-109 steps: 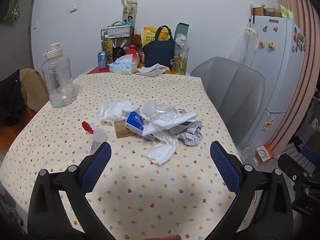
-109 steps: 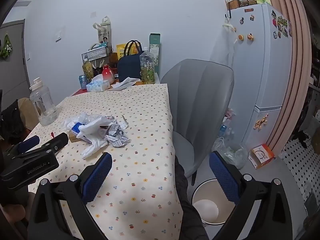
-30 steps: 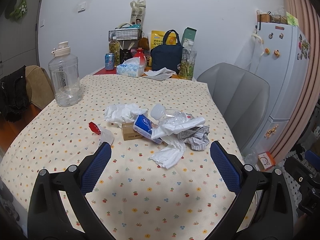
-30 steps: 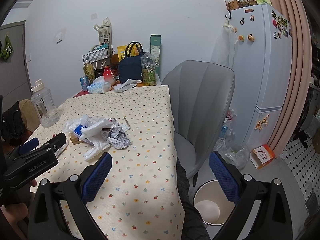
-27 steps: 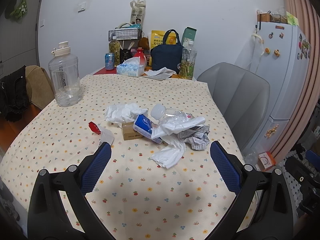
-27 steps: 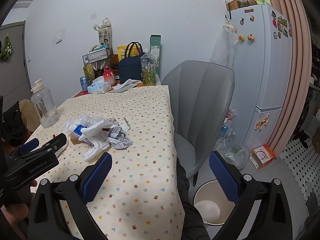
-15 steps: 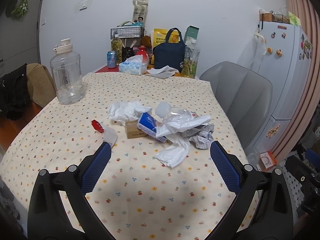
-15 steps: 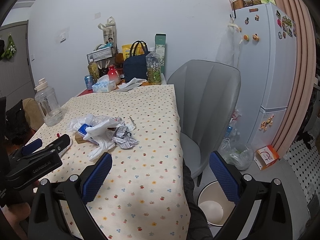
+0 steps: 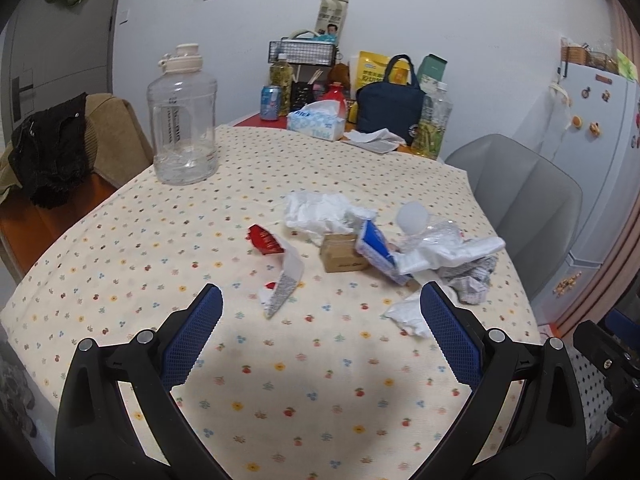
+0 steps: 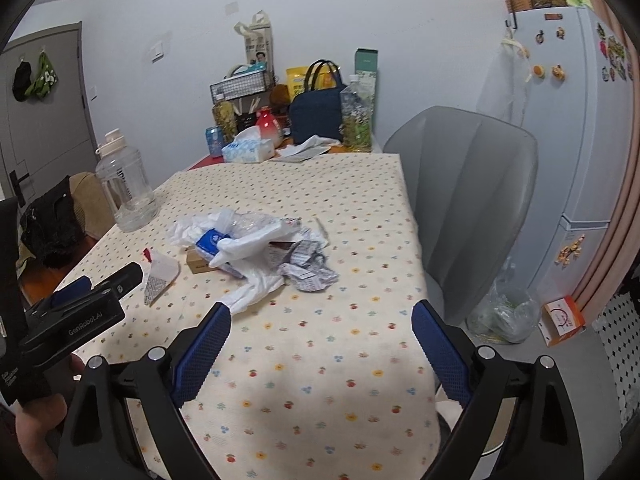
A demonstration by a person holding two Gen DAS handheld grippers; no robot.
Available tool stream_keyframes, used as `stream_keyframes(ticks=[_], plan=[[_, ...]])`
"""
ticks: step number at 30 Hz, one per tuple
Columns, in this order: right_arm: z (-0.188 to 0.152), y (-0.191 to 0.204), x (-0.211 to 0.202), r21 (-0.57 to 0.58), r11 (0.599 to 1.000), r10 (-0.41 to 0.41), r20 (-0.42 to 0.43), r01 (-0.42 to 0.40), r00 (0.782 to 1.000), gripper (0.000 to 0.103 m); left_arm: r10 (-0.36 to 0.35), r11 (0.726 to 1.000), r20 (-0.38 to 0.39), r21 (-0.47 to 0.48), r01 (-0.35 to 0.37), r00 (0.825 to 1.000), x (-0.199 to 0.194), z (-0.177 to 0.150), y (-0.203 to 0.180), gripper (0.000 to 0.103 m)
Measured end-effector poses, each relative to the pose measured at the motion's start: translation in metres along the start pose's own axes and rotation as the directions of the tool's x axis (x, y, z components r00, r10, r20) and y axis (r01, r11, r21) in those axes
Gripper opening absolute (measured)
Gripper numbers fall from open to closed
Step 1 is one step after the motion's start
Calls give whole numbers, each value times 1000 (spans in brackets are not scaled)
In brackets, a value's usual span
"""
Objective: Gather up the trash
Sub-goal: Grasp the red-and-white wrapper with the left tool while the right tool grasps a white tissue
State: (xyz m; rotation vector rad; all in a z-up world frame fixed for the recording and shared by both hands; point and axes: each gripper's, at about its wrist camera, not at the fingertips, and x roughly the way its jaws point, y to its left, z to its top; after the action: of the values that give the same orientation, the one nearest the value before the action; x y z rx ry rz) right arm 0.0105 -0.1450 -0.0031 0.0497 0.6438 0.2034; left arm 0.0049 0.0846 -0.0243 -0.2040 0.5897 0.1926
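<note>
A heap of trash lies mid-table on the flowered cloth (image 9: 200, 240): white crumpled plastic (image 9: 320, 210), a small brown box (image 9: 343, 254), a blue packet (image 9: 376, 246), a white plastic bag (image 9: 456, 254), crumpled printed paper (image 9: 474, 282), a white tissue (image 9: 408, 316) and a red-and-white wrapper (image 9: 280, 270). My left gripper (image 9: 320, 330) is open and empty, just short of the wrapper. My right gripper (image 10: 320, 338) is open and empty, short of the bag (image 10: 256, 246) and the printed paper (image 10: 308, 268). The left gripper also shows at the left of the right wrist view (image 10: 100, 284).
A big clear water jug (image 9: 182, 120) stands at the far left of the table. A tissue box (image 9: 316, 124), a can, bottles and a navy bag (image 9: 390, 110) stand at the back. A grey chair (image 10: 464, 200) is to the right, a fridge (image 10: 576, 140) beyond it.
Both grippers have moved forward and lower, closer to the trash heap, which now looks larger. The left view has swung slightly left. Both stay open and empty.
</note>
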Motion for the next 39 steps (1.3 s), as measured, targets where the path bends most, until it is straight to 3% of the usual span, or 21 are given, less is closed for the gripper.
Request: stream_keyframes(ticks=[5, 13, 23, 26, 30, 32, 33, 36, 39], plan=[[1, 13, 22, -3, 999, 42, -37, -43, 998, 84, 25, 999, -24, -39, -26, 999, 14, -2, 21, 97], [-3, 32, 50, -11, 996, 90, -83, -92, 992, 82, 66, 996, -73, -60, -71, 995, 48, 1, 38, 81], [0, 49, 88, -25, 995, 95, -136, -99, 986, 75, 54, 996, -155, -58, -64, 986, 91, 5, 31, 62], [-1, 56, 101, -31, 994, 102, -157, -108, 982, 73, 51, 996, -176, -62, -63, 983, 99, 6, 33, 53], [-3, 63, 117, -27, 993, 111, -186, -118, 976, 68, 35, 996, -220, -67, -51, 975, 109, 6, 34, 22], [-3, 66, 123, -24, 992, 113, -195, -120, 974, 63, 28, 997, -217, -65, -43, 976, 109, 6, 33, 14], [-3, 68, 125, -24, 992, 113, -199, -120, 973, 62, 32, 997, -216, -65, -47, 976, 108, 6, 33, 5], [-5, 73, 132, -27, 991, 119, -219, -128, 968, 49, 34, 996, -205, -79, -51, 978, 104, 5, 37, 3], [-8, 78, 139, -31, 989, 131, -246, -143, 960, 28, 36, 995, -187, -84, -53, 982, 97, 4, 40, 3]])
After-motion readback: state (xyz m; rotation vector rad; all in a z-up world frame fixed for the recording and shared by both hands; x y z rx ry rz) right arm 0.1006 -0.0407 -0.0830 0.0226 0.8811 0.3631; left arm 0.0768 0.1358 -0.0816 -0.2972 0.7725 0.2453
